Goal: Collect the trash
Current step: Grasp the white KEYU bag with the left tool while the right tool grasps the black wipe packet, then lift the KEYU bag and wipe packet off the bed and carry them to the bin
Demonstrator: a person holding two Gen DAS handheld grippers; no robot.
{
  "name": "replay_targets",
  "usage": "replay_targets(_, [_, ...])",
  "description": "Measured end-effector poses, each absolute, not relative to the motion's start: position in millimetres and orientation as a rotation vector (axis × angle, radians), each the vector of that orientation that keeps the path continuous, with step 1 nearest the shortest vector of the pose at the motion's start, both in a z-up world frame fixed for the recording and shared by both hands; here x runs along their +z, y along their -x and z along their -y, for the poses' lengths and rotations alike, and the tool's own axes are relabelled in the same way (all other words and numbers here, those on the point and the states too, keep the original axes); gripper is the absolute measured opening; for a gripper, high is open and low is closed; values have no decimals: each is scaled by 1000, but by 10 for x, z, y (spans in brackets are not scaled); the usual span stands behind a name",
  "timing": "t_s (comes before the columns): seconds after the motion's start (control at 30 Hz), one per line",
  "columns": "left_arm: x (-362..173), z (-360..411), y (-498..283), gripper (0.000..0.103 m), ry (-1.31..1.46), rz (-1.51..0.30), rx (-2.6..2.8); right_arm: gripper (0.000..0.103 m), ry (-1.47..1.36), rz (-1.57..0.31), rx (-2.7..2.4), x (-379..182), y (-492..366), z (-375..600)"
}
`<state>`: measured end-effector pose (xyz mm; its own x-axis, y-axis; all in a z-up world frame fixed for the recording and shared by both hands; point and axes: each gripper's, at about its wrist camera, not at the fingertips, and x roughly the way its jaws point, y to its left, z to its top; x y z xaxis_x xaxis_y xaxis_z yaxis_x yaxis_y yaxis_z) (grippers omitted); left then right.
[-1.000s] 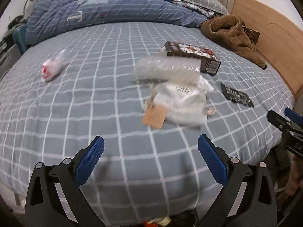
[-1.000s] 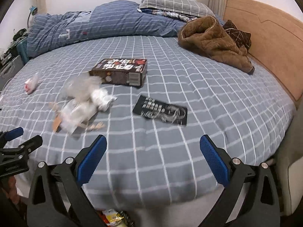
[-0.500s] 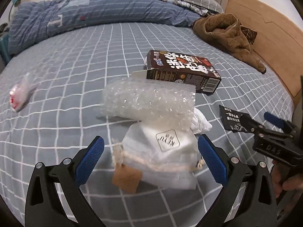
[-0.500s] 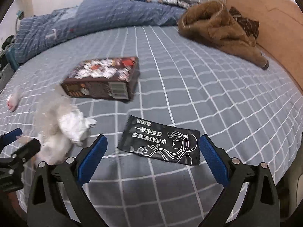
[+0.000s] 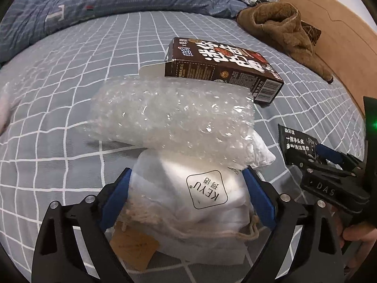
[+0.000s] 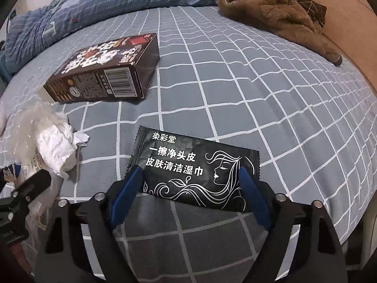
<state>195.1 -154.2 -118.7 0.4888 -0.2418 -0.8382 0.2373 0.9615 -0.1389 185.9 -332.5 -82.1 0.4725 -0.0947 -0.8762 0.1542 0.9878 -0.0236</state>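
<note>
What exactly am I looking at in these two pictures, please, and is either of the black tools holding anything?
No robot here: a person holds one black claw with blue finger pads in each hand, and each claw carries a fisheye camera looking forward along its fingers.

One picture is from the left claw. It is open, its fingers on either side of a white drawstring pouch, with a wad of bubble wrap lying on top of the pouch.

The other is from the right claw, open around a black wipe sachet.

All of it lies on a bed with a grey checked sheet, along with a dark brown carton and a brown fleece garment. Nothing looks gripped yet.
</note>
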Motion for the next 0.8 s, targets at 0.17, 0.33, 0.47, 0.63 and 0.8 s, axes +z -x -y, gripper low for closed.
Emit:
replay_targets(0.17, [-1239, 1570, -1962, 83, -4, -1022, -293, 71, -19, -1086, -148, -896, -1879, 3271])
replay_targets(0.33, [-1250, 1575, -1952, 72, 1, -1024, -317, 59, -14, -1093, -127, -921, -1895, 3257])
replay_targets(0.47, [-1240, 1588, -1939, 64, 0, -1021, -330, 45, 0, -1080, -120, -893, -1871, 3214])
replay_targets(0.63, [-1203, 1572, -1905, 58, 5, -1011, -344, 25, 29, -1025, -120, -798, -1821, 3159])
replay_targets(0.8, [-1129, 1500, -1842, 57, 17, -998, -333, 19, -5, -976, -115, -656, -1787, 3238])
